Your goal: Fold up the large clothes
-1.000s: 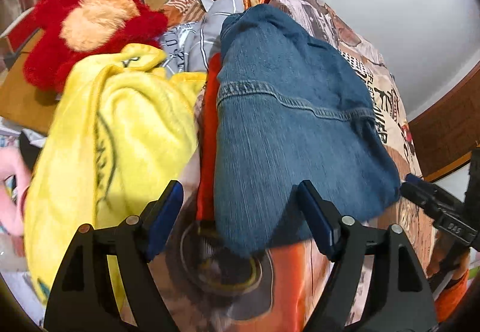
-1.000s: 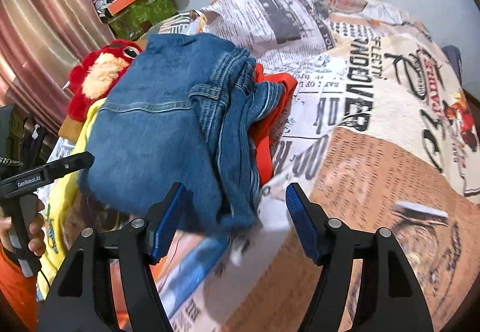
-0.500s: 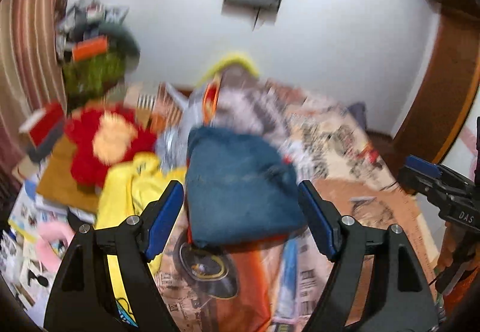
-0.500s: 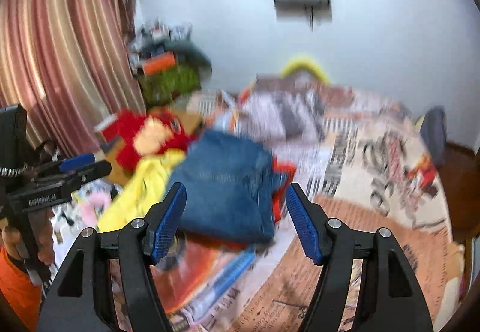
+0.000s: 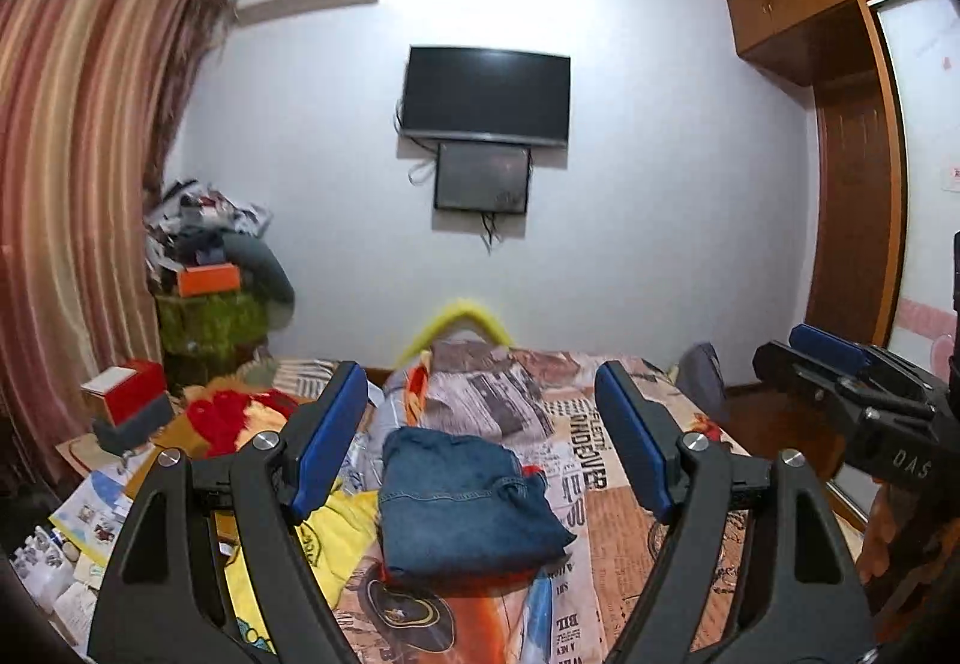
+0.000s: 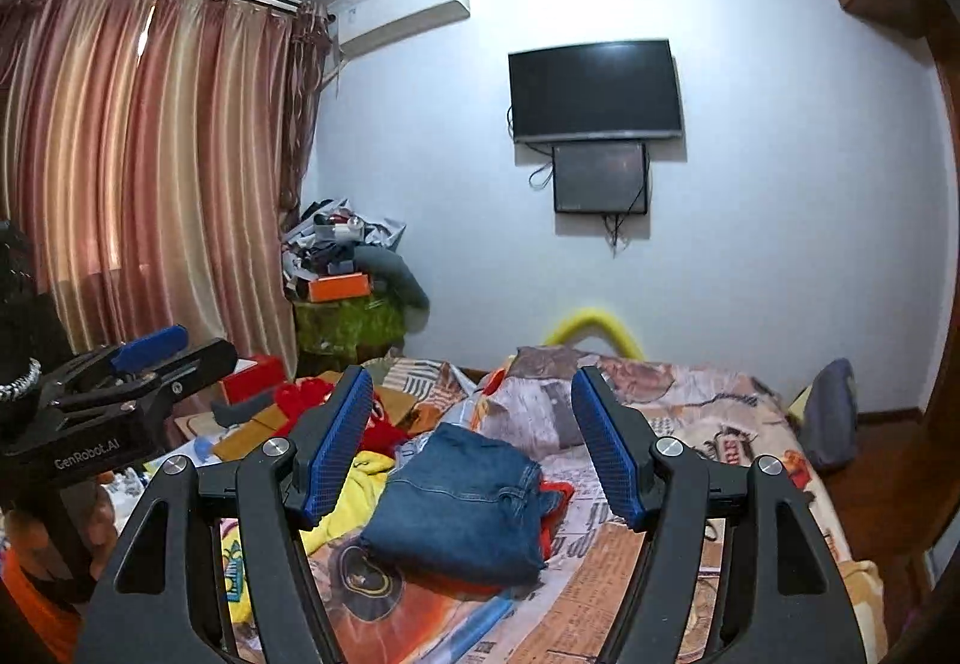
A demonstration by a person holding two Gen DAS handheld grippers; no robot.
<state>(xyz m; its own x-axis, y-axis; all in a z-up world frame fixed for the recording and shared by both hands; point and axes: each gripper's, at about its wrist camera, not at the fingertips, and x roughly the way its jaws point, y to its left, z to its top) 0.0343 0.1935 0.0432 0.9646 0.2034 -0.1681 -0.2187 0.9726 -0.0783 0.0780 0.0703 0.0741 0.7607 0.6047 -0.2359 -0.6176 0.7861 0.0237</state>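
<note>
Both my tools stand wide and empty. The left gripper (image 5: pixel 480 442) has nothing between its blue pads (image 5: pixel 327 439), and the right gripper (image 6: pixel 471 445) is the same, its pads (image 6: pixel 336 442) spread with only air in the gap. Both point nearly level across the room, out over the bed (image 6: pixel 690 562) rather than down at it.

The jeans (image 5: pixel 462 508) lie folded in a compact block on the printed bedspread, below and well ahead of both grippers, touching neither. Through the left camera they sit low in the gap between the fingers; through the right they sit low and slightly left of centre. They rest on an orange garment (image 6: pixel 555 520), whose edge shows along their right side, and a yellow garment (image 6: pixel 354 496) lies crumpled just beside them on the left. A red plush toy (image 5: pixel 231 421) sits further back on that side.

What worries me from here:

- If I go for the yellow piece next, a wide jaw coming down that close could catch the denim edge and drag the fold open.
- If I go for the orange one, pulling it out from under would tip or spread the jeans, since they rest on it.
- The fold looks thicker on its right side, where layers bunch, so I judge that a nudge there would slump it.
- The two grippers are close together; each shows at the edge of the other's view, so a careless swing could knock them.
</note>
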